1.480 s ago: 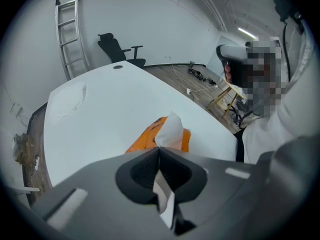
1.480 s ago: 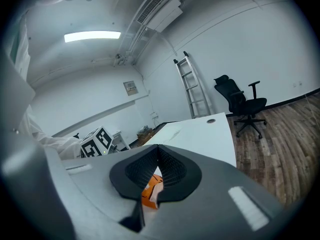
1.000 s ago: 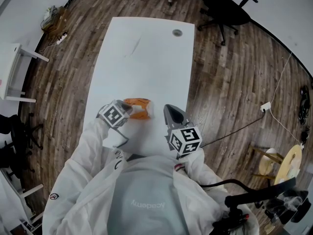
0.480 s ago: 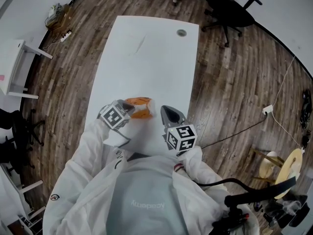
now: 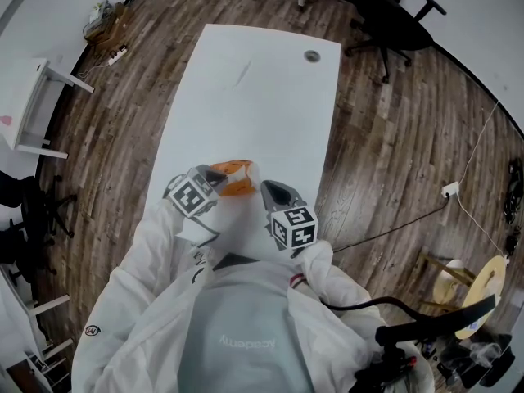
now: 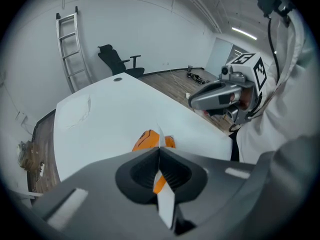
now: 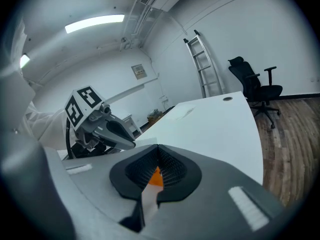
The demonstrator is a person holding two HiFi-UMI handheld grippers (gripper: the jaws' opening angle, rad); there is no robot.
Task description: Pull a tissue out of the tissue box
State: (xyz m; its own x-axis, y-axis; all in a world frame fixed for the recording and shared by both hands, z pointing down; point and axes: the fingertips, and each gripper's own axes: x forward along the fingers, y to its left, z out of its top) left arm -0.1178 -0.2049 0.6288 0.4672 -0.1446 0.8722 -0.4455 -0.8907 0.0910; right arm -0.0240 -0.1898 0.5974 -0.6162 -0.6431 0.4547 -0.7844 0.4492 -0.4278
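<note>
Surveying the surroundings first, we record a long white table [image 5: 254, 97] running away beyond both sets of fingertips, with a round grommet [image 5: 311, 56] near its far end. Farther out past the fingers, a black office chair [image 5: 393, 11] stands on the wood floor [image 5: 385, 137]. A ladder [image 6: 67, 49] stands well beyond the left fingers. Off to the left of the left fingers we note a small white side table [image 5: 33, 105] and a power strip [image 5: 115, 56]. To the right of the right fingers a cable [image 5: 393, 229] trails over the boards.

Standing closest to the work is the right gripper [image 7: 157, 145]. Its fingers are pressed together, with nothing caught in them that we can see. They point at the near right end of the tissue box [image 6: 146, 140] and sit just beside it; whether they touch it we cannot tell. Orange shows through the hollow behind their tips.

The left gripper [image 6: 159, 149] angles steeply down over the box. Its fingers are closed, pinching a thin white edge of the tissue [image 6: 160, 135], which runs from the seam of the tips to the box top directly beyond them.

The box is orange and low, and lies on the near half of the table between the two pairs of fingers. Of the tissue we see only a narrow white sliver, upright and edge-on to the left fingers.
</note>
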